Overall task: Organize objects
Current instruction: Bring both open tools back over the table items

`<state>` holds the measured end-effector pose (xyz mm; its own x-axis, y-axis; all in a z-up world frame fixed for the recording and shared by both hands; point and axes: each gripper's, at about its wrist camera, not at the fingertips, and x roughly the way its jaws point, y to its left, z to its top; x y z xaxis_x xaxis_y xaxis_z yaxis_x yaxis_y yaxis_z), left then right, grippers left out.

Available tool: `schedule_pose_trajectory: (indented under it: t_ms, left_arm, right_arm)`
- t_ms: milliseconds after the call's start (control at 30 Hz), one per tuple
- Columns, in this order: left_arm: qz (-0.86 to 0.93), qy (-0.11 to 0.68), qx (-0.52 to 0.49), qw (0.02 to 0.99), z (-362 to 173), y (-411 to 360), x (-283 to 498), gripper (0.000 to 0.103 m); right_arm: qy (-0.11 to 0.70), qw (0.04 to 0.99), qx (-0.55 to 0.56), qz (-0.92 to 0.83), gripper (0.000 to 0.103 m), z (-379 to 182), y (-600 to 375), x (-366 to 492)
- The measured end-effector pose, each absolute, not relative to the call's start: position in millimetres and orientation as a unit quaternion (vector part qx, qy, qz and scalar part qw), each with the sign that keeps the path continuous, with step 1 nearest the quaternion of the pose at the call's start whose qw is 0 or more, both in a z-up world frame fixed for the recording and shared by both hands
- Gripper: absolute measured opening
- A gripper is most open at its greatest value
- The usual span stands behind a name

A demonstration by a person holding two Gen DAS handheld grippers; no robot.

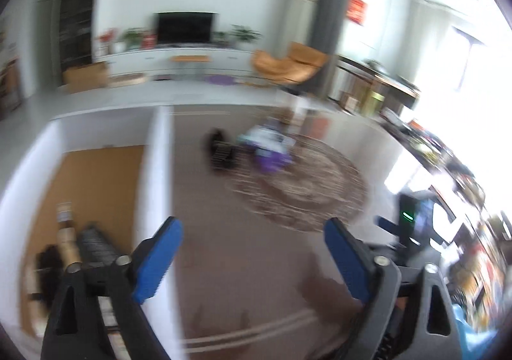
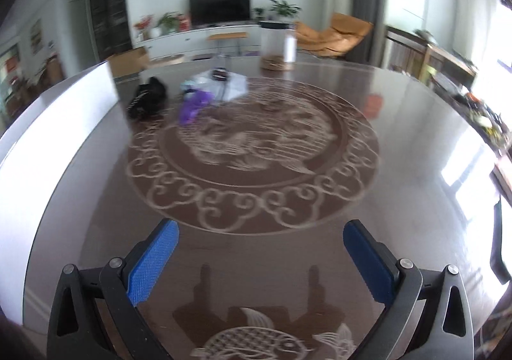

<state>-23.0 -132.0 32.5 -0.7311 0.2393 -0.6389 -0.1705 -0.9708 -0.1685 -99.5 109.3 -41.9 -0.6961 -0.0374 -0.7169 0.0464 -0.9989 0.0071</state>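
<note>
A small pile lies on the far side of the round brown table (image 2: 96, 216): a black pouch (image 2: 147, 96), a purple item (image 2: 193, 104) and clear plastic bags (image 2: 224, 83). The left wrist view shows the same pile blurred, with the black pouch (image 1: 220, 152) and the purple item (image 1: 272, 161). My left gripper (image 1: 252, 235) is open and empty above the table's left part. My right gripper (image 2: 260, 232) is open and empty above the near part of the table, well short of the pile.
A clear cylinder container (image 2: 276, 46) stands at the table's far edge. To the left, a white-walled box (image 1: 156, 168) with a brown floor holds dark items and a bottle (image 1: 68, 241). Cluttered shelves (image 1: 448, 161) run along the right.
</note>
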Motion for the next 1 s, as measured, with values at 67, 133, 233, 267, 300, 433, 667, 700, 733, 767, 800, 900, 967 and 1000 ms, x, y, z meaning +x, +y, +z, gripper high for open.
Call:
schedule_pose_trajectory:
  t_ms: [67,133,233,267,300,433,667,700,733,767,800,900,967,1000]
  left_arm:
    - [0.922,-0.029,-0.364,0.126,21.0,-101.2,-25.3,0.093]
    - [0.914,-0.015,-0.385,0.127,-0.1,-80.6,-35.4,0.093]
    - [0.904,-0.011,-0.411,0.117,-31.5,-68.7,-53.0,0.093]
    - [0.9,-0.012,-0.421,0.109,-42.2,-66.1,-58.4,0.093]
    - [0.897,-0.014,-0.43,0.102,-51.5,-64.8,-63.6,0.093]
    - [0.89,-0.024,-0.449,0.078,-75.3,-73.5,-72.8,0.093]
    - [0.886,-0.007,-0.461,0.04,-99.8,-80.9,-88.7,0.093]
    - [0.885,-0.008,-0.464,0.036,-102.3,-83.2,-90.4,0.093]
    - [0.883,-0.009,-0.468,0.031,-104.5,-84.5,-93.8,0.093]
    - [0.881,-0.01,-0.473,0.026,-108.1,-85.4,-98.6,0.093]
    - [0.879,-0.011,-0.476,0.022,-110.7,-86.3,-102.5,0.093]
    - [0.875,-0.009,-0.483,0.005,-116.8,-88.0,-115.8,0.093]
    - [0.875,-0.001,-0.485,-0.007,-117.2,-87.3,-123.2,0.094]
    - [0.875,-0.002,-0.484,-0.009,-117.5,-87.7,-128.6,0.094]
  right_arm:
    - [0.007,0.016,0.39,-0.921,0.103,-43.0,114.3,-101.9]
    - [0.013,0.013,0.394,-0.919,0.103,-45.7,113.2,-102.4]
    - [0.013,0.014,0.402,-0.915,0.103,-47.7,111.8,-101.5]
    - [0.014,0.014,0.405,-0.914,0.103,-48.7,111.8,-102.7]
    - [0.015,0.014,0.406,-0.914,0.103,-49.4,110.7,-101.4]
    - [0.012,0.013,0.411,-0.912,0.103,-51.2,111.0,-98.2]
    - [0.01,0.018,0.426,-0.905,0.103,-57.5,109.5,-101.1]
    - [0.012,0.019,0.427,-0.904,0.103,-58.1,108.9,-101.0]
    - [0.012,0.019,0.427,-0.904,0.103,-58.2,108.7,-101.2]
    - [0.013,0.019,0.428,-0.903,0.103,-58.6,108.3,-101.5]
    - [0.013,0.019,0.43,-0.903,0.103,-59.1,108.1,-101.8]
    - [0.011,0.019,0.434,-0.901,0.103,-60.4,108.4,-102.5]
    - [0.01,0.02,0.435,-0.9,0.103,-61.0,108.6,-102.7]
    - [0.01,0.02,0.437,-0.899,0.103,-61.5,108.5,-103.0]
